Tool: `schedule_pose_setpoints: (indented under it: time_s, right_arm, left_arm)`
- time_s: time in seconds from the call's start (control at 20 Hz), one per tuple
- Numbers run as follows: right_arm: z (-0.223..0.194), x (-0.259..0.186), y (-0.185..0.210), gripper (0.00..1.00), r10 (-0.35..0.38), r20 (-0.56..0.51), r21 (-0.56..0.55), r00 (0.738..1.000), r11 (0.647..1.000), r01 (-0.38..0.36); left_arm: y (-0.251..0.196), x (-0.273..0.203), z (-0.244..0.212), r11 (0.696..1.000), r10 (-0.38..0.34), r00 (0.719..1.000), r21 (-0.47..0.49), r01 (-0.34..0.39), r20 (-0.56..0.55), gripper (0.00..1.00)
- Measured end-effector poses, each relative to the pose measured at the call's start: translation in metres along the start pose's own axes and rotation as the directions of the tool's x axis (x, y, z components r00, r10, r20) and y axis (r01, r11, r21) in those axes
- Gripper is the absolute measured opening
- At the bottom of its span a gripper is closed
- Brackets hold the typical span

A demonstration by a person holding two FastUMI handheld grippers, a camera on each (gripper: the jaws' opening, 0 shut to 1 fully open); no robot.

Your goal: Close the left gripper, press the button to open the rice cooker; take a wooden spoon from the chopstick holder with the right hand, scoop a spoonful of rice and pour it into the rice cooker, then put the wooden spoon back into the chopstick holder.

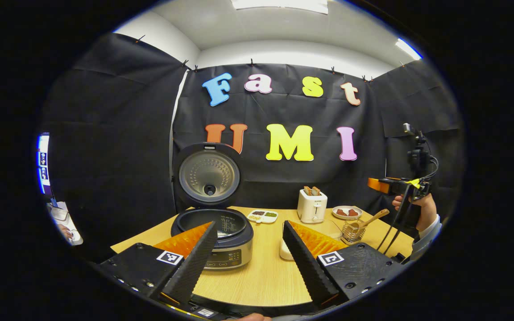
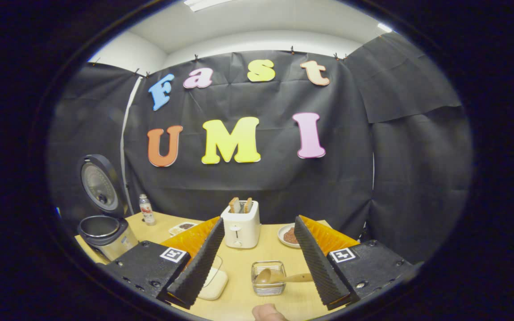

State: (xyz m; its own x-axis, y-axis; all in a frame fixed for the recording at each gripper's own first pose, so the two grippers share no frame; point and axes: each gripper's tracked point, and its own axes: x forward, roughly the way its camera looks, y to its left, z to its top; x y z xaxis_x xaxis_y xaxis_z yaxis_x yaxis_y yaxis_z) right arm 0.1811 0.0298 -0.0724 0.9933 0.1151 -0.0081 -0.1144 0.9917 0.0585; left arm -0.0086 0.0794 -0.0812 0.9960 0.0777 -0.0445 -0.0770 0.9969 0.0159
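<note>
Right gripper view has our right claw (image 2: 257, 256) spread wide and empty above the pale wooden tabletop (image 2: 239, 298), with the small clear square chopstick holder (image 2: 268, 277) straight ahead between its fingers. The light wooden spoon (image 2: 279, 277) lies tilted in it, bowl inside and handle sticking out toward the right finger. Farther back stand a white toaster (image 2: 241, 229) and a plate of reddish food (image 2: 289, 235), and a flat white dish (image 2: 214, 283) sits just left of the holder.

In the left gripper view the dark round rice cooker (image 1: 214, 236) has its lid up already, and our left claw (image 1: 249, 249) hangs wide open and empty in front of it, so we judge the spoon pick-up to be the step in hand.

To do it well, we should come down on the handle, not the bowl, turn the claw so the fingers cross the handle, close firmly, then lift along the handle's slant so the holder does not tip or drag.
</note>
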Motion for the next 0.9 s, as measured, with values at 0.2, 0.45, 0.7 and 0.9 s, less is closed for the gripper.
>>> schedule_pose_setpoints:
  time_s: [0.2, 0.45, 0.7, 0.9]
  right_arm:
    - [0.017, -0.052, 0.002, 1.0, -0.01, 0.01, 0.006, 1.0, 1.0, 0.01]
    - [0.027, -0.1, 0.011, 1.0, 0.04, 0.026, 0.018, 0.999, 0.999, -0.041]
    - [0.027, -0.134, 0.028, 0.99, 0.081, 0.058, -0.066, 0.995, 0.995, -0.077]
    - [0.022, -0.144, 0.037, 0.99, 0.103, 0.077, -0.085, 0.992, 0.992, -0.096]
  left_arm:
    - [0.017, 0.017, 0.029, 1.0, 0.025, 1.0, 0.009, -0.025, 0.013, 0.94]
    - [0.044, 0.039, 0.08, 0.997, 0.064, 0.996, 0.034, -0.066, 0.063, 0.94]
    - [0.068, 0.078, 0.129, 0.994, 0.08, 0.99, 0.059, -0.087, 0.115, 0.94]
    - [0.083, 0.11, 0.155, 0.99, 0.102, 0.986, 0.079, -0.113, 0.135, 0.93]
